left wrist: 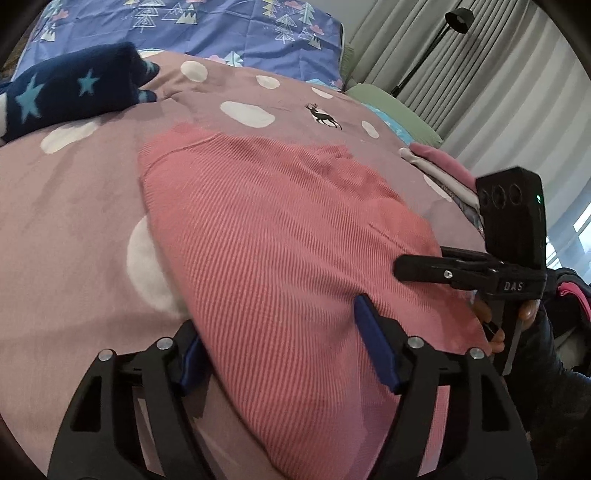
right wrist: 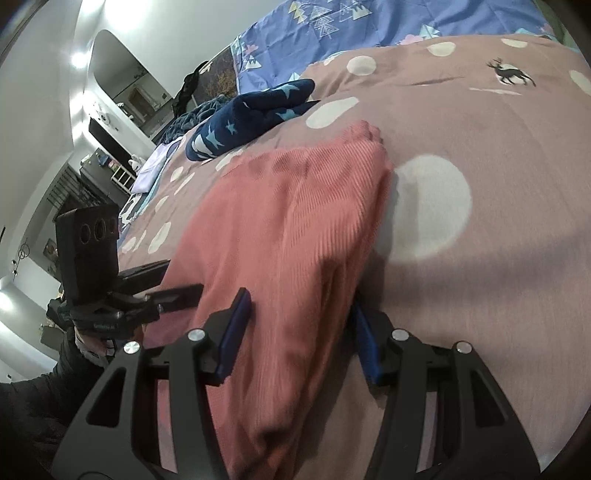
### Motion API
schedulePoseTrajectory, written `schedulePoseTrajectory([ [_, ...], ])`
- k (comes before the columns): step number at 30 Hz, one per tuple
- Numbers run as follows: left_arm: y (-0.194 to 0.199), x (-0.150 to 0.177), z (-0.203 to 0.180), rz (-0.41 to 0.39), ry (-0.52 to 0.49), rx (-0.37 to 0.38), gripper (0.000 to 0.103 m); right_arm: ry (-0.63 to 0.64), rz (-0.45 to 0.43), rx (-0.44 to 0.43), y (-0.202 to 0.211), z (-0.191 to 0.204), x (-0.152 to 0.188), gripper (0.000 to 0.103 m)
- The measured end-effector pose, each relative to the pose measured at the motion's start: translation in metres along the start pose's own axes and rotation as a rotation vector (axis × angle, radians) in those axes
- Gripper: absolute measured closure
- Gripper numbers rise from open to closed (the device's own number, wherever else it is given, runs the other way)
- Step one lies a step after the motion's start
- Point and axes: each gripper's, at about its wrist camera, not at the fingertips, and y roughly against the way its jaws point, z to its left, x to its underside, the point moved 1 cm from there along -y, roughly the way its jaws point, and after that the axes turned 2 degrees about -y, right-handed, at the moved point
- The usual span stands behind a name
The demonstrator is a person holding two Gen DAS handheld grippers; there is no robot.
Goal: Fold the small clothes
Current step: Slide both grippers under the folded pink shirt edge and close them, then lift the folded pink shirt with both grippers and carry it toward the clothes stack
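Observation:
A pink ribbed garment (left wrist: pixel 258 221) (right wrist: pixel 288 206) lies folded on a mauve bedspread with white dots (left wrist: pixel 74 221) (right wrist: pixel 498 166). My left gripper (left wrist: pixel 282 349) (right wrist: pixel 183 277) straddles its near left corner: one blue pad sits at the cloth's left edge, the other rests on top, and the cloth between them lies flat, so it is open. My right gripper (right wrist: pixel 301 338) (left wrist: pixel 421 260) is at the near right corner. It is shut on a raised hump of the cloth, one pad on top and one at the right edge.
A navy star-patterned garment (left wrist: pixel 66 92) (right wrist: pixel 251 114) lies further back on the left. A stack of folded clothes (left wrist: pixel 443 170) sits at the right edge of the bed. Blue patterned bedding (left wrist: pixel 240 29), a green pillow (left wrist: pixel 391 103) and a floor lamp (left wrist: pixel 458 18) are behind.

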Motion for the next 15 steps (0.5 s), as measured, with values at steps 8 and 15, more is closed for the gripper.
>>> schedulePoseTrajectory([
  [8, -0.013, -0.013, -0.002, -0.014, -0.008, -0.007, 0.031, 0.010, 0.002, -0.020, -0.020, 0.001, -0.014, 0.053],
  [15, -0.014, -0.014, -0.003, -0.022, -0.016, -0.008, 0.031, 0.007, -0.015, -0.024, -0.018, 0.000, -0.013, 0.055],
])
